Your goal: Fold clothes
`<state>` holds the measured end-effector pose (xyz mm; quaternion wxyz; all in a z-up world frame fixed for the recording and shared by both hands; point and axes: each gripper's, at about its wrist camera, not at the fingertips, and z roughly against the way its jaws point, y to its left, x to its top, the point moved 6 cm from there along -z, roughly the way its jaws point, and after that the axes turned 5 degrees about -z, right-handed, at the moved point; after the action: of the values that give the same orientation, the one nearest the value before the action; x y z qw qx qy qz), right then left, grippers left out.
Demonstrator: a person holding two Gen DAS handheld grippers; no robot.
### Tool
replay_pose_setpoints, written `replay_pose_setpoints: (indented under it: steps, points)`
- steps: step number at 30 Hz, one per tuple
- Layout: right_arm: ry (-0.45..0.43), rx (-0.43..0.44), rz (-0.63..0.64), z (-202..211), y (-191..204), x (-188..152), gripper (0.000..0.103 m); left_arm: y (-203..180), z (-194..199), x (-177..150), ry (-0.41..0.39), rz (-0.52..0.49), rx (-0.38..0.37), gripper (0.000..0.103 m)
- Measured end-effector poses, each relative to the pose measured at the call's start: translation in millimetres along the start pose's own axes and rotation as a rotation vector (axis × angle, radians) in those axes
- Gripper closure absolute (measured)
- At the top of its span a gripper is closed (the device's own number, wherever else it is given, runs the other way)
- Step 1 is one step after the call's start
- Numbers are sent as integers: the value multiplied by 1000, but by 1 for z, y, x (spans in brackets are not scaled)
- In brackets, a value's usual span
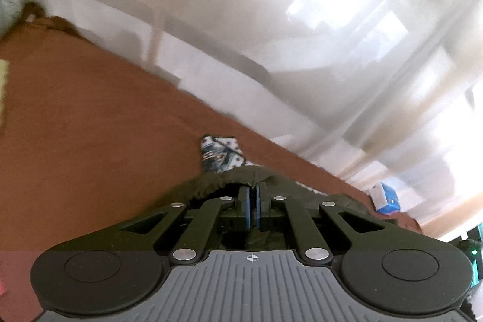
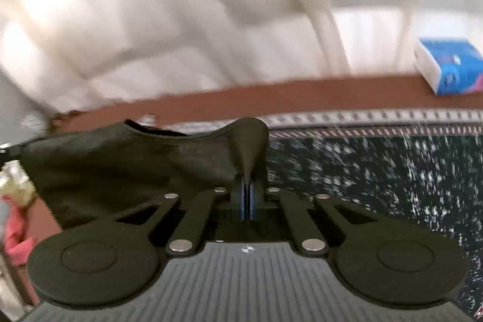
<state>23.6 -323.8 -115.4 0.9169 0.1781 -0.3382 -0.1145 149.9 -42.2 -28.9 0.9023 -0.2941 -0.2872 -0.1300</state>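
Observation:
A dark olive garment [image 2: 126,162] is stretched between both grippers above a brown surface [image 1: 90,116]. My right gripper [image 2: 248,186] is shut on a pinched edge of it, and the cloth spreads off to the left. My left gripper [image 1: 253,192] is shut on the garment's frayed edge [image 1: 217,180], which drapes over the fingertips. A patterned dark blue and white cloth [image 2: 377,171] lies flat under and to the right of the right gripper; a corner of it [image 1: 222,154] shows beyond the left gripper.
A blue and white tissue pack [image 2: 449,68] sits at the far edge of the brown surface, also in the left wrist view [image 1: 386,198]. Pink and pale items [image 2: 18,231] lie at the left. White furniture stands behind.

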Motion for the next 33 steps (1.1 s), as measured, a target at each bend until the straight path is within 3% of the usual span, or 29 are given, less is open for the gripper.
replay_pose_setpoints:
  steps: [4,8,11,15,16,18,20,22,27,28,30,31,32,33]
  points:
    - [10,115,42,53,28,-18,100,8,49,-36,28,-23,118,103]
    - [106,197,82,80,48,-62,100,29,74,-90,92,0,229,103]
    - [215,216,103,73,58,-108,100,47,68,-138,165,18,298,103]
    - [337,212,122,52,57,-162,99,58,56,-186,258,-7,330,102]
    - [351,208,130,48,56,-170,99,57,55,-194,273,-31,344,81]
    - [379,200,146,41,54,-187,99,49,54,-206,314,-71,362,73]
    - [408,192,162,34,51,-204,99,28,64,-204,299,-117,342,62]
    - [403,203,167,34,50,-206,97,6,73,-202,283,-163,321,40]
    - [362,227,209,38,49,-197,93,-49,96,-198,242,-278,268,37]
    - [353,229,217,38,47,-194,89,-66,96,-197,226,-312,239,34]
    - [316,225,233,46,43,-188,69,-102,92,-199,195,-384,172,28]
    - [295,223,241,50,41,-184,53,-118,85,-204,189,-414,133,26]
    - [270,218,244,56,38,-180,47,-135,73,-210,202,-445,84,26]
    - [243,209,243,64,34,-177,47,-153,61,-215,214,-475,35,26]
